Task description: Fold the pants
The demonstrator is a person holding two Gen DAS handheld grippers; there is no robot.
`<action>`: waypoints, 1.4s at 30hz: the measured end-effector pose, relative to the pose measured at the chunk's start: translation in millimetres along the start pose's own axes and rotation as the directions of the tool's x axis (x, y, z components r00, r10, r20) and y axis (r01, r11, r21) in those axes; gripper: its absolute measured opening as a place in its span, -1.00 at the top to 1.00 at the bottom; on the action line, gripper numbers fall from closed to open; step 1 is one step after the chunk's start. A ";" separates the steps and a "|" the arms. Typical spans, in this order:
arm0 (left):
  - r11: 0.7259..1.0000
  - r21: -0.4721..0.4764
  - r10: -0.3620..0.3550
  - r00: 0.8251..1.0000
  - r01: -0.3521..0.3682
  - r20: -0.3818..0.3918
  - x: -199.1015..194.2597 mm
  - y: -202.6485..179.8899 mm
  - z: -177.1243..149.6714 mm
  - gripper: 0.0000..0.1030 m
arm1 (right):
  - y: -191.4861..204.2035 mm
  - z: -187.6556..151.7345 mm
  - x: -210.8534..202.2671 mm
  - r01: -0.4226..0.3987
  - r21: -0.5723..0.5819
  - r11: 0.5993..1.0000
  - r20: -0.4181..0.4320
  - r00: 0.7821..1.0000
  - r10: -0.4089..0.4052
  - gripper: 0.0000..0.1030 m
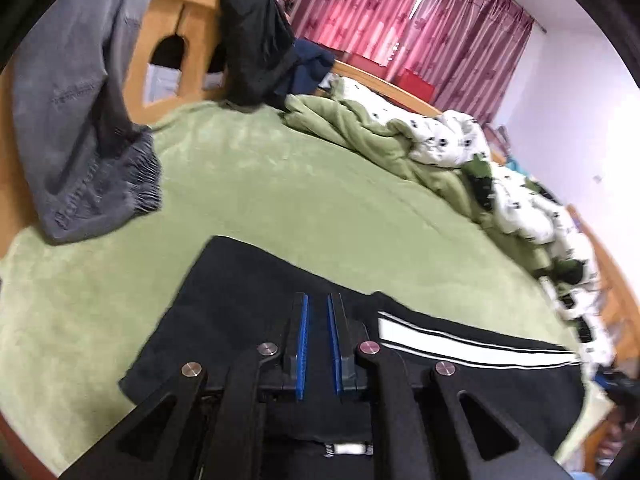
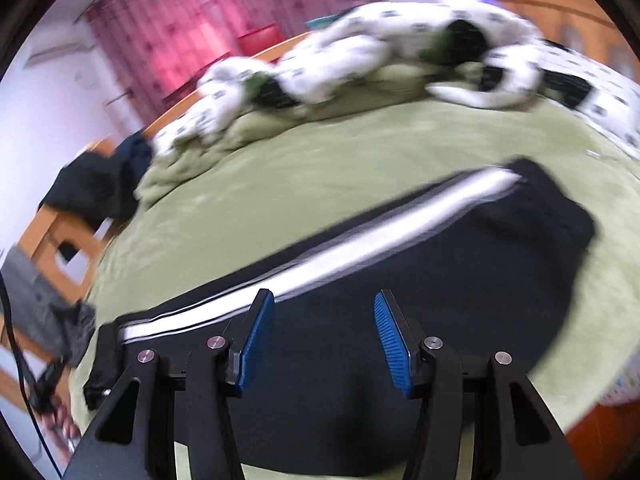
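Black pants (image 1: pixel 248 312) with a white side stripe (image 1: pixel 460 344) lie flat on the green bed cover (image 1: pixel 280 200). They also show in the right wrist view (image 2: pixel 440 272), where the stripe (image 2: pixel 360 248) runs diagonally. My left gripper (image 1: pixel 318 308) hovers over the pants with its blue pads a narrow gap apart and nothing between them. My right gripper (image 2: pixel 324 308) is open wide over the middle of the pants and holds nothing. The right wrist view is motion-blurred.
Grey jeans (image 1: pixel 80 120) hang over the wooden footboard (image 1: pixel 180 12) at the left. Dark clothes (image 1: pixel 256 52) are draped on it. A bunched green and white quilt (image 1: pixel 440 152) lies along the far side of the bed. Red curtains (image 1: pixel 400 20) hang behind.
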State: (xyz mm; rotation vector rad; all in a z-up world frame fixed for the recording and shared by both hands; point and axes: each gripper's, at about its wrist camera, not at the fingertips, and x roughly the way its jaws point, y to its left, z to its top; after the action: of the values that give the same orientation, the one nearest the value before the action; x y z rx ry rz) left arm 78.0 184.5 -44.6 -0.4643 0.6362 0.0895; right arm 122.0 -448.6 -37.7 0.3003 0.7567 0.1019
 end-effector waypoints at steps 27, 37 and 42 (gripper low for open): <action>0.997 0.037 -0.060 0.981 0.068 -0.185 57.6 -20.0 -89.7 -0.23 | 187.4 -33.8 55.0 -0.170 -0.088 0.982 -0.214 0.965 0.148 -0.12; 0.993 0.091 -0.062 0.993 0.071 -0.098 50.0 -15.9 -55.6 0.76 | 170.1 -30.2 70.8 -0.123 -0.048 0.991 -0.234 0.966 0.108 -0.12; 0.996 0.073 -0.040 0.998 0.043 -0.039 44.3 -0.5 -27.9 0.76 | 171.3 -30.8 78.3 -0.116 -0.068 0.991 -0.241 0.966 0.096 -0.12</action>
State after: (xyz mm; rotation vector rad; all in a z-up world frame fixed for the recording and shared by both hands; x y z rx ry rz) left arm 98.3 169.0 -90.3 -0.4084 0.6640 0.0179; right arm 160.4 -262.8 -58.4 0.2531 0.9714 0.2734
